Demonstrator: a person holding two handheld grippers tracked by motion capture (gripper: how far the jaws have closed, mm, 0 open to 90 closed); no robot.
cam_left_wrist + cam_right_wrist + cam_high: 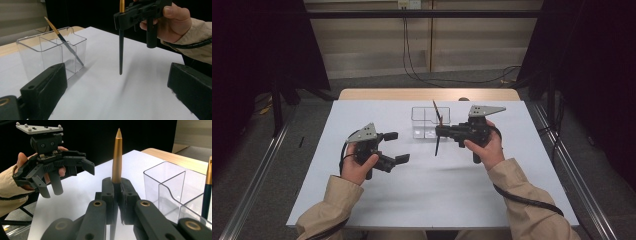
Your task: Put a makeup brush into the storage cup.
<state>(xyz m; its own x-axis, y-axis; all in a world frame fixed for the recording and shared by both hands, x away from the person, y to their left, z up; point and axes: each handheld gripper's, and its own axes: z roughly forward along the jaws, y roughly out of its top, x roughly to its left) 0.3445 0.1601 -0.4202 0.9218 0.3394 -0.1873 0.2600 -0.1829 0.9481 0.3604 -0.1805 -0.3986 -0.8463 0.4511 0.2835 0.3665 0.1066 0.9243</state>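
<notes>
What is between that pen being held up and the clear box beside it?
Nothing visible. The right gripper holds the pen upright above bare white table, beside the clear divided box. Another pen already leans inside one compartment, but the open tops look unobstructed.

A box [424, 122] sits on the table [427, 185], near the far edge and about in the middle. It has walls inside that split it into parts. One pen [64, 42] leans inside the box, with its top sticking out over the rim. The right gripper [441, 131] is just in front of the box, a bit to the right. It holds a second pen [121, 50] straight up and down, and the tip hangs above the table. The left gripper [394, 147] is over the left side of the table, well apart from the box.
</notes>
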